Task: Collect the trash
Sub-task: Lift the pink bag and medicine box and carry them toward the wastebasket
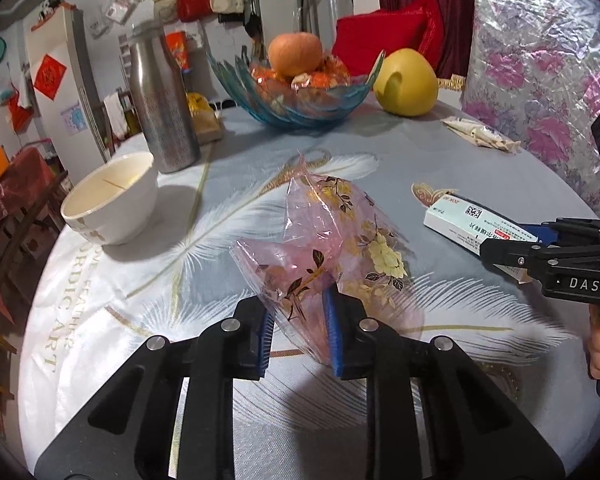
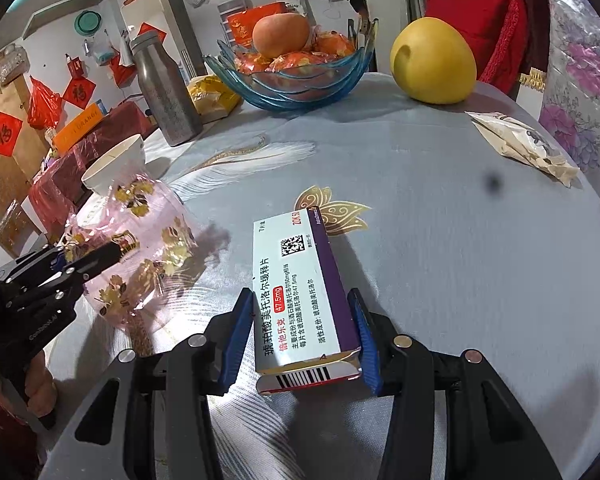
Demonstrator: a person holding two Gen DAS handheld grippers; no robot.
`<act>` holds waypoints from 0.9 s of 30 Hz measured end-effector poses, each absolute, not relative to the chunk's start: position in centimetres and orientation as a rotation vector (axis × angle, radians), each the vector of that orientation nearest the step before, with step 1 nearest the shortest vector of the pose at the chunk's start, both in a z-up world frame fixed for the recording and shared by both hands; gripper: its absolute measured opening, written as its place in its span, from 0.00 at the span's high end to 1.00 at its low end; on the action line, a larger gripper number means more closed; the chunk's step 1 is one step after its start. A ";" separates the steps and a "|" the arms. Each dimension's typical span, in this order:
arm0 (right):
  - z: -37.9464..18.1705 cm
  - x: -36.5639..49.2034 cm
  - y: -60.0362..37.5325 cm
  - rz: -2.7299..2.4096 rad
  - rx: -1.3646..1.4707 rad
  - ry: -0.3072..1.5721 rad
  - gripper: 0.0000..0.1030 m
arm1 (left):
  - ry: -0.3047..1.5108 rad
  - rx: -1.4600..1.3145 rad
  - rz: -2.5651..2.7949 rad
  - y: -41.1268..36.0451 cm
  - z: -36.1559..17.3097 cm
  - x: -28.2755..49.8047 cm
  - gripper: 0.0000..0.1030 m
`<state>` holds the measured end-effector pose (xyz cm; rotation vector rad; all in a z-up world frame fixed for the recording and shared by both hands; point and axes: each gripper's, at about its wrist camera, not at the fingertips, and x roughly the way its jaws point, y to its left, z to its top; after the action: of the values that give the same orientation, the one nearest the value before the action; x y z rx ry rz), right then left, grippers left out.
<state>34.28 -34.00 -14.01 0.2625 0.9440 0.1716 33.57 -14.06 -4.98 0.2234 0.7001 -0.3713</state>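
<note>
- Grey-and-white feather-print cloth covers the round tabletop [image 2: 440, 208], which carries every item listed below.
- Blue glass fruit bowl [image 1: 296, 100] stands at the far side of the tabletop; it holds an orange-coloured fruit on top of wrapped sweets. This bowl is the reference landmark.
- Pink floral plastic bag [image 1: 332, 248] lies crumpled on the cloth on the near side of the fruit bowl, towards the camera. Left tool [image 1: 298, 332] has its blue pads closed on the near end of this bag.
- Steel flask [image 1: 162, 104] stands upright to the left of the fruit bowl, apart from it.
- Yellow pomelo [image 2: 434, 62] sits just to the right of the fruit bowl.
- White ceramic bowl [image 1: 112, 200] stands left of and nearer than the fruit bowl, close beside the flask.
- Medicine box [image 2: 304, 296], white and purple with a barcode on its near end flap, sits nearer than the fruit bowl and to the right of the bag. Right tool [image 2: 304, 344] grips it, one blue pad against each long side. Whether the box is lifted clear of the cloth cannot be determined.
- Cream sachets [image 2: 528, 146] lie flat on the cloth to the right of the fruit bowl, nearer than the pomelo, well apart from both tools.
</note>
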 end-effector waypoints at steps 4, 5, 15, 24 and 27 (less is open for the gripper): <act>-13.8 34.1 -34.1 0.169 0.264 0.932 0.54 | 0.644 0.253 -0.354 -14.3 -4.5 32.7 0.77; -13.7 34.0 -34.2 0.168 0.266 0.927 0.54 | 0.632 0.260 -0.350 -14.3 -4.4 32.5 0.78; -12.5 32.1 -34.2 0.167 0.268 0.851 0.55 | 0.522 0.295 -0.303 -14.2 -3.4 30.9 0.78; -10.0 27.3 -34.0 0.211 0.352 0.728 0.55 | 0.469 0.245 -0.291 -13.2 -1.7 28.3 0.78; -9.5 25.3 -34.0 0.218 0.389 0.699 0.55 | 0.460 0.208 -0.291 -12.3 -1.0 26.9 0.78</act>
<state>25.32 -33.98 -9.47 0.3887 0.6988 0.2185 26.94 -12.31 -1.00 0.2076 0.4597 -0.2912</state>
